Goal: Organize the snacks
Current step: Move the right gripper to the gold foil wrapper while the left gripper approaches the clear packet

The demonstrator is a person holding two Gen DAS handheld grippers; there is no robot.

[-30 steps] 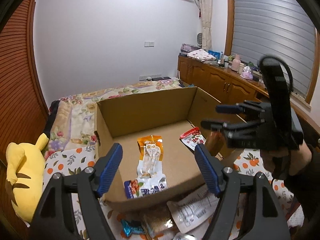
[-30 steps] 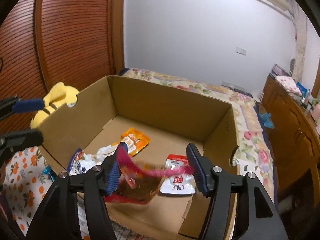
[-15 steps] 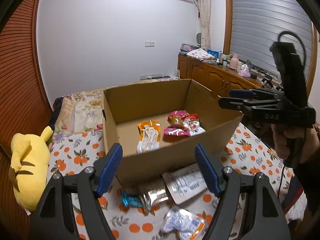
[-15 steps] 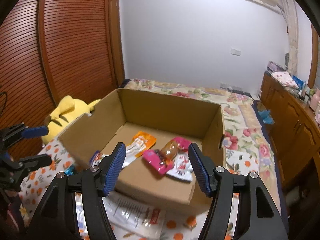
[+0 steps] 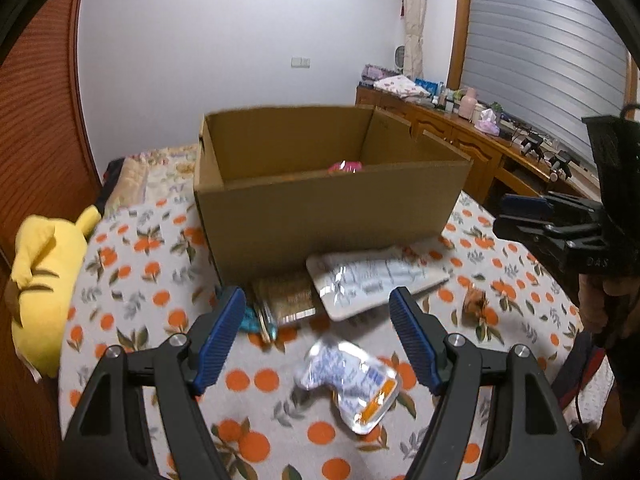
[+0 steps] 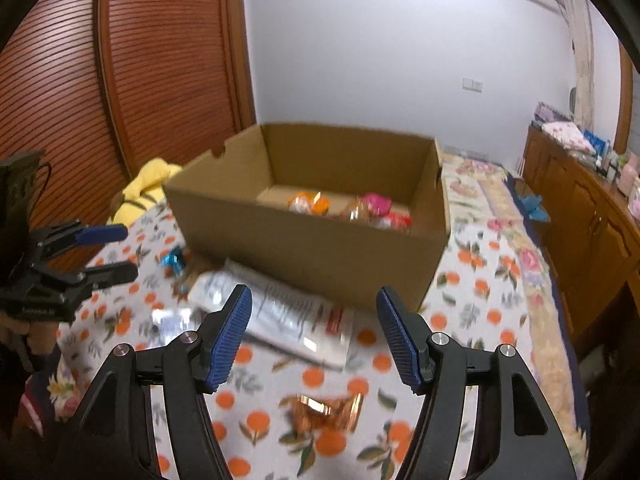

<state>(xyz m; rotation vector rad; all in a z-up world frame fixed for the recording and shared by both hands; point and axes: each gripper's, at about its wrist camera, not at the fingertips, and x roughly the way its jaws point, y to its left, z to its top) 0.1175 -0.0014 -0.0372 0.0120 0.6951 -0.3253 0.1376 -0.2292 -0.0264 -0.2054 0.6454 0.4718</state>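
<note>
Both grippers have been pulled back from the cardboard box [image 5: 320, 216] since a second ago, so the near edge of the desk [image 5: 132, 280] is now seen. The pink packet [image 6: 376, 202], pinched in the right gripper [image 6: 314, 336] a second ago, is now lying inside the box by the orange packet [image 6: 308, 202]. Right jaws are spread with nothing between them; same for the left gripper [image 5: 318, 336]. Left outside, in front of the box: a big white pouch [image 5: 372, 280], a small white packet [image 5: 352, 380], a gold wrapper [image 6: 324, 410] near the front edge.
</note>
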